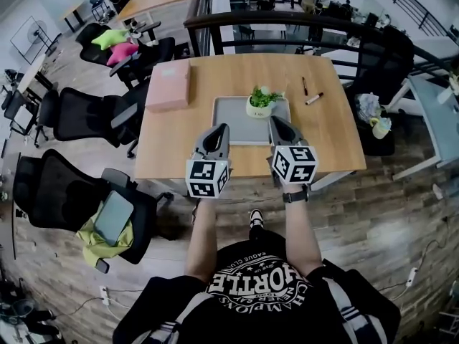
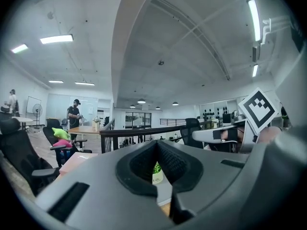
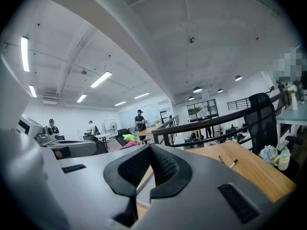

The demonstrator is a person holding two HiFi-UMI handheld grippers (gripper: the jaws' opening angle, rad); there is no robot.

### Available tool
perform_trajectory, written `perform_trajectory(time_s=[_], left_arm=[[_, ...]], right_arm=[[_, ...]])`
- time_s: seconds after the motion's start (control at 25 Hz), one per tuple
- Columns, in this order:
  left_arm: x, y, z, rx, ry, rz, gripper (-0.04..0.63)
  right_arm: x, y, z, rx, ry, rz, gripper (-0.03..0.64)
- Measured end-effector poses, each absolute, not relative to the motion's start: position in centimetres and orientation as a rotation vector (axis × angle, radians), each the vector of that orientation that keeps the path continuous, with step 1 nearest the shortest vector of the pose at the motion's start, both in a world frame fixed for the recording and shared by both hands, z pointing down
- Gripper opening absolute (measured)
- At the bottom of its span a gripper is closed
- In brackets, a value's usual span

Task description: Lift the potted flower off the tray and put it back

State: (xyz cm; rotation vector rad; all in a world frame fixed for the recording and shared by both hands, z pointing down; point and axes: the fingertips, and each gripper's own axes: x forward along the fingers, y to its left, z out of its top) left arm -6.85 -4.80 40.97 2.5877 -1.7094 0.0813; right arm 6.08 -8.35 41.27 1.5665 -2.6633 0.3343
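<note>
The left gripper point(image 1: 222, 129) and right gripper point(image 1: 275, 122) are held clenched, empty, before the pot point(image 1: 259, 107) on the tray point(image 1: 233, 113); likely light, rigid, best taken by its sides.

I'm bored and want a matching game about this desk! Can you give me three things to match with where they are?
Things:
1. small white pot with a green plant
2. flat pink box
3. white marker pen

Places:
a. on the bare wooden table, right of the grey rectangular tray
b. on the tray
c. on the table, left of the tray

Pairs: 1-b, 2-c, 3-a
</note>
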Motion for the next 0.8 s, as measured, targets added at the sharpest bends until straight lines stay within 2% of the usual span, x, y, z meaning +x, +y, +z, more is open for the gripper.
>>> perform_trajectory(time_s=[0.8], left_arm=[[-3.6, -16.3, 43.2, 2.558, -1.712, 0.115, 0.018]], right_arm=[[8.1, -19.4, 43.0, 1.499, -2.669, 0.353, 0.018]])
